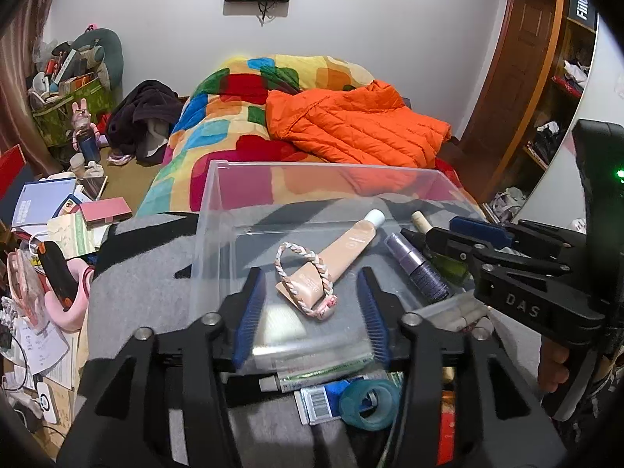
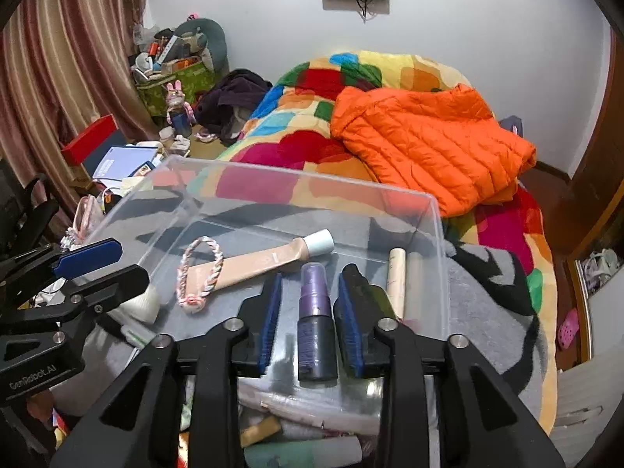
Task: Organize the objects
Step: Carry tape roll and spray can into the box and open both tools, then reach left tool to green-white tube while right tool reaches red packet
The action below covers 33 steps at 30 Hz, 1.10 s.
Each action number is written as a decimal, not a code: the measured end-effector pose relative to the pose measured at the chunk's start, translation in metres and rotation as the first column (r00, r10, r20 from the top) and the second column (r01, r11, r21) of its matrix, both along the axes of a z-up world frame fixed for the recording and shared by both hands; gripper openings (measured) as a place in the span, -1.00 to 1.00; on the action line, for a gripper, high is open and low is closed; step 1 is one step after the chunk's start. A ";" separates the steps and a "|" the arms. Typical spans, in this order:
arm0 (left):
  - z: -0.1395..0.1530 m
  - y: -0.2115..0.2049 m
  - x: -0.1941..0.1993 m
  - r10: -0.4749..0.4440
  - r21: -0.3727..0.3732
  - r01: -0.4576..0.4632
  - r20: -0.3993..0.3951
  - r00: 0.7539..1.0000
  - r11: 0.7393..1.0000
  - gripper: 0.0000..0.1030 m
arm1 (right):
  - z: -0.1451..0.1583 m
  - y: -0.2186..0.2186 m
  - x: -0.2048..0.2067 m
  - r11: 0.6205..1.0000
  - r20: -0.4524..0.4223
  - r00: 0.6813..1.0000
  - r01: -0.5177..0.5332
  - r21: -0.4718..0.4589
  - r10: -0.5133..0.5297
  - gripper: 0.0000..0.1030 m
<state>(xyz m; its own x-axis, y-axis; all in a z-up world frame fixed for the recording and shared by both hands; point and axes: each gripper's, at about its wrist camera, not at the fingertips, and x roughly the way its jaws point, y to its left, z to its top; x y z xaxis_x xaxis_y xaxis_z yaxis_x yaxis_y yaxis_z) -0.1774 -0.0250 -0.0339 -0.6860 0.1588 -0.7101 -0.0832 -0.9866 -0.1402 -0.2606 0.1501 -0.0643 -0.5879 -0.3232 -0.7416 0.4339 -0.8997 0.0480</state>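
The clear plastic bin (image 2: 436, 234) rests on a grey blanket (image 2: 487, 323). Inside it, the right hand-held gripper (image 2: 310, 312) straddles a purple spray bottle (image 2: 316, 323), jaws narrow but not pressing. The left hand-held gripper (image 1: 312, 304) gapes wide above the bin's braided bracelet (image 1: 308, 273) and beige tube (image 1: 347, 249).

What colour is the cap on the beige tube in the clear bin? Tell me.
White, on the beige tube; clearest in the right wrist view, cap.

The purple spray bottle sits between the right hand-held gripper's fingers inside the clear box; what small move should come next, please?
Probably lift the right hand-held gripper back: the purple spray bottle already lies in the clear plastic box, fingers open beside it.
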 end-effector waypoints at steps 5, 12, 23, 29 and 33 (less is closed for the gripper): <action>0.017 -0.001 0.021 0.013 -0.013 -0.014 -0.053 0.999 1.000 0.34 | 0.021 0.006 0.028 1.000 -0.096 0.995 -0.001 0.012 0.003 0.05; 0.018 0.003 0.059 0.001 -0.056 -0.006 -0.083 0.997 0.998 0.59 | 0.030 0.016 0.075 0.999 -0.175 0.985 0.009 0.031 -0.004 0.42; -0.047 0.016 0.099 -0.042 -0.143 0.051 0.062 0.997 0.988 0.59 | -0.029 0.021 0.120 0.999 0.050 0.998 -0.034 -0.012 0.034 0.42; -0.056 0.027 0.110 -0.077 -0.146 0.085 0.064 0.995 0.986 0.59 | -0.046 0.018 0.124 0.998 0.131 0.990 -0.036 -0.061 0.044 0.42; -0.060 0.034 0.115 -0.113 -0.106 0.121 0.079 0.991 0.987 0.59 | -0.045 0.017 0.122 0.998 0.126 0.992 -0.018 -0.059 0.025 0.42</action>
